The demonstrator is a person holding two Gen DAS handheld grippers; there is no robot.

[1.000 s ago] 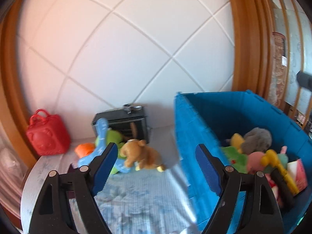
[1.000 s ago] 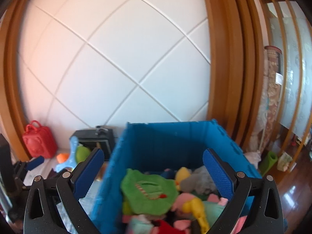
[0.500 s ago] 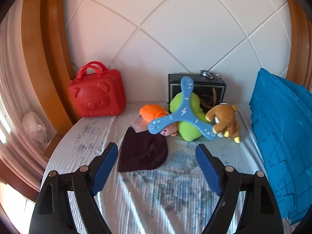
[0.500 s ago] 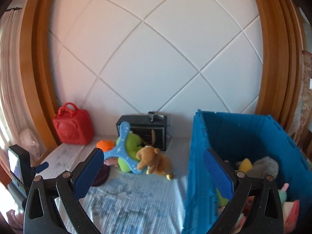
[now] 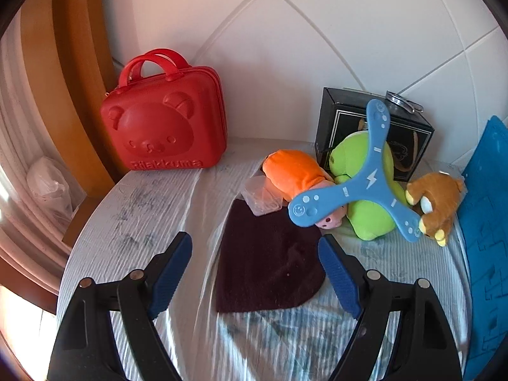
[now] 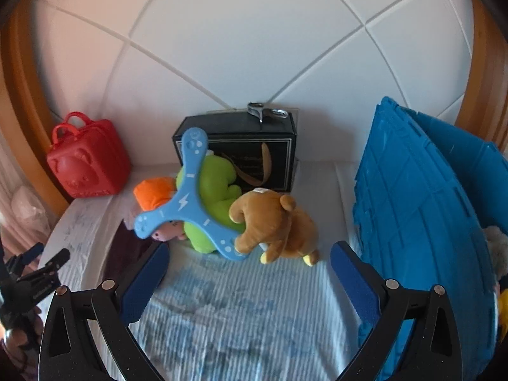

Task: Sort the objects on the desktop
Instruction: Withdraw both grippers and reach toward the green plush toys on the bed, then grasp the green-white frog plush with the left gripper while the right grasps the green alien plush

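Our left gripper (image 5: 255, 255) hangs wide open and empty over the dark cloth (image 5: 268, 263), which lies flat on the table (image 5: 143, 209) right between its fingers, so we judge the cloth to be the next pick. Our right gripper (image 6: 249, 265) is just as wide open and empty, with the brown bear (image 6: 276, 228) just ahead of it. The bear leans on the blue boomerang (image 6: 187, 200), which rests across the green plush (image 6: 216, 187), with the orange plush (image 6: 152, 192) to the left; loose things still waiting to be sorted. The right view shows the blue bin (image 6: 422, 209) close on its right, a few toys peeking inside, which the left view barely catches. The left view shows the whole cloth and the clear bag (image 5: 262, 195) beyond it, plus the red case (image 5: 163, 120) far left.
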